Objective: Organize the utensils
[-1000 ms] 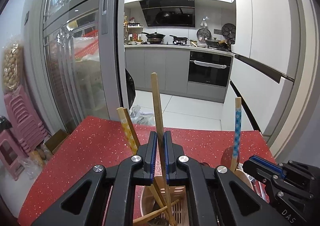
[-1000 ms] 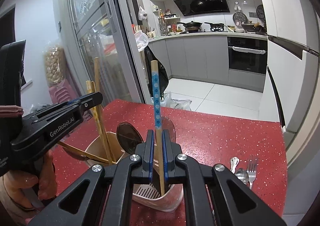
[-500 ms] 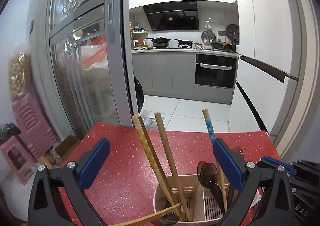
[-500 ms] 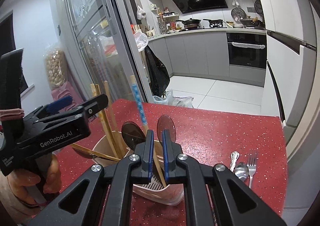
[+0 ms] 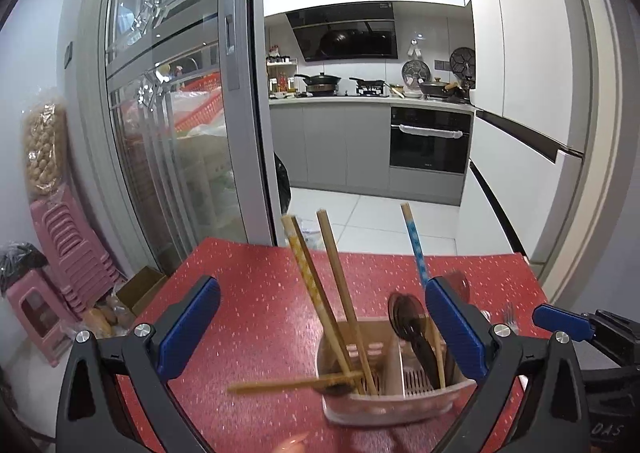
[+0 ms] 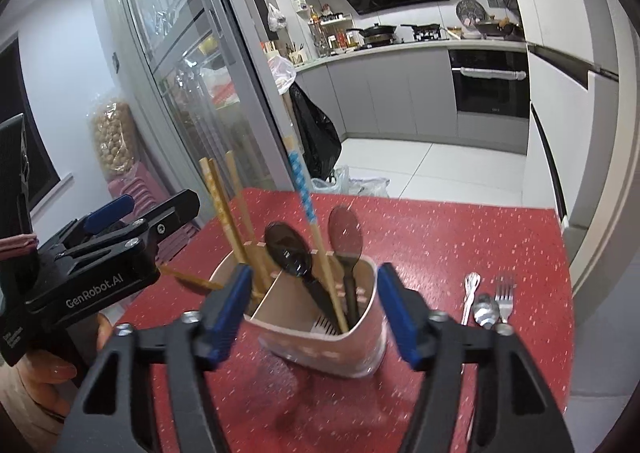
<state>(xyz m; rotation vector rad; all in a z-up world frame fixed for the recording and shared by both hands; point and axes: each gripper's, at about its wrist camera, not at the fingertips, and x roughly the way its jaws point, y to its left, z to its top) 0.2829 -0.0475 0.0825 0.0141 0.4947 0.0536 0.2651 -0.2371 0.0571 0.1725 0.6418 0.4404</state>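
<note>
A pinkish utensil holder [image 5: 396, 401] [image 6: 320, 349] with a divider stands on the red speckled table [image 5: 248, 293]. Its left compartment holds wooden chopsticks [image 5: 340, 293] and a yellow patterned one [image 5: 304, 269]. Another wooden chopstick [image 5: 288, 385] lies across the rim, poking out left. The right compartment holds a blue patterned chopstick [image 6: 304, 197], a dark spoon [image 6: 288, 249] and a reddish spoon [image 6: 345, 229]. My left gripper [image 5: 320, 293] stands wide open in front of the holder, touching nothing. My right gripper [image 6: 316, 277] is opening, its pads clear of the holder and the blue chopstick.
A metal fork [image 6: 504, 293], a spoon [image 6: 486, 309] and a thin metal utensil [image 6: 470, 293] lie on the table right of the holder. A glass sliding door [image 5: 172, 133] and pink stools [image 5: 68, 265] stand to the left. A hand [image 6: 48, 369] holds the left gripper.
The left gripper opened off the wooden chopstick, which now rests in the holder. The right gripper opened off the blue chopstick, which leans left in the holder. Both grippers drew back.
</note>
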